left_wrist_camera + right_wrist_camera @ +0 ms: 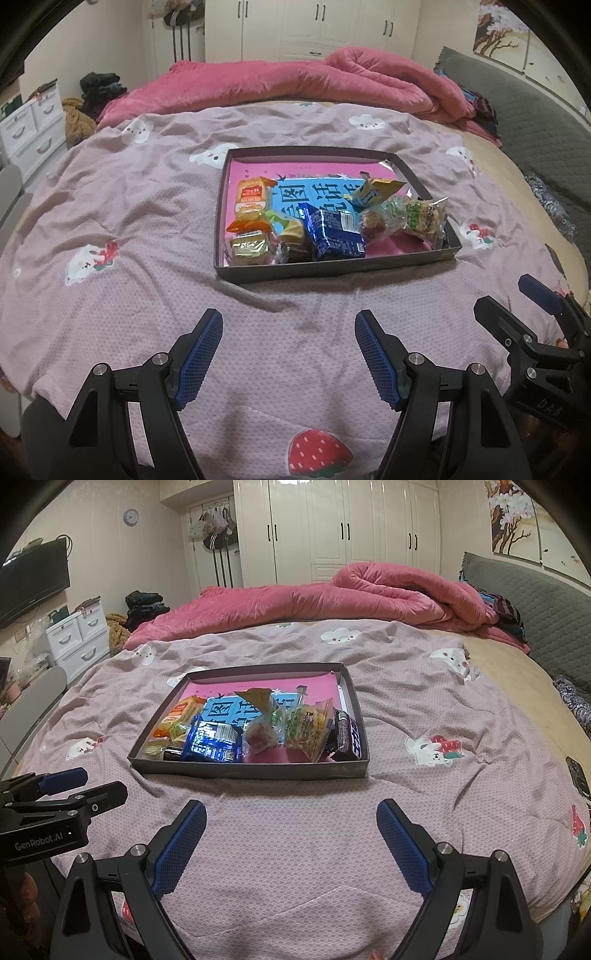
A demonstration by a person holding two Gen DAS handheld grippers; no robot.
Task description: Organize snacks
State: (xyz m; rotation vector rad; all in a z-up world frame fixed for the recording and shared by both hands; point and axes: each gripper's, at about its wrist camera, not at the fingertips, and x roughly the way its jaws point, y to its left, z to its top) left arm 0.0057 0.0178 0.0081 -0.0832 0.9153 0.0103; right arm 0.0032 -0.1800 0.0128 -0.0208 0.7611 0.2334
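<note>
Bed [147, 221] under a mauve quilt filled both views, a pink duvet [295, 85] heaped at its far side. On the quilt sat a shallow dark tray [332, 267] — snacks crowded its near half: a blue packet [332, 232], an orange one [251, 195], a green-printed clear bag [421, 218]. Nearer the cameras, left gripper [288, 358] and right gripper [291, 845] hovered over bare quilt — fingers apart, holding nothing.
</note>
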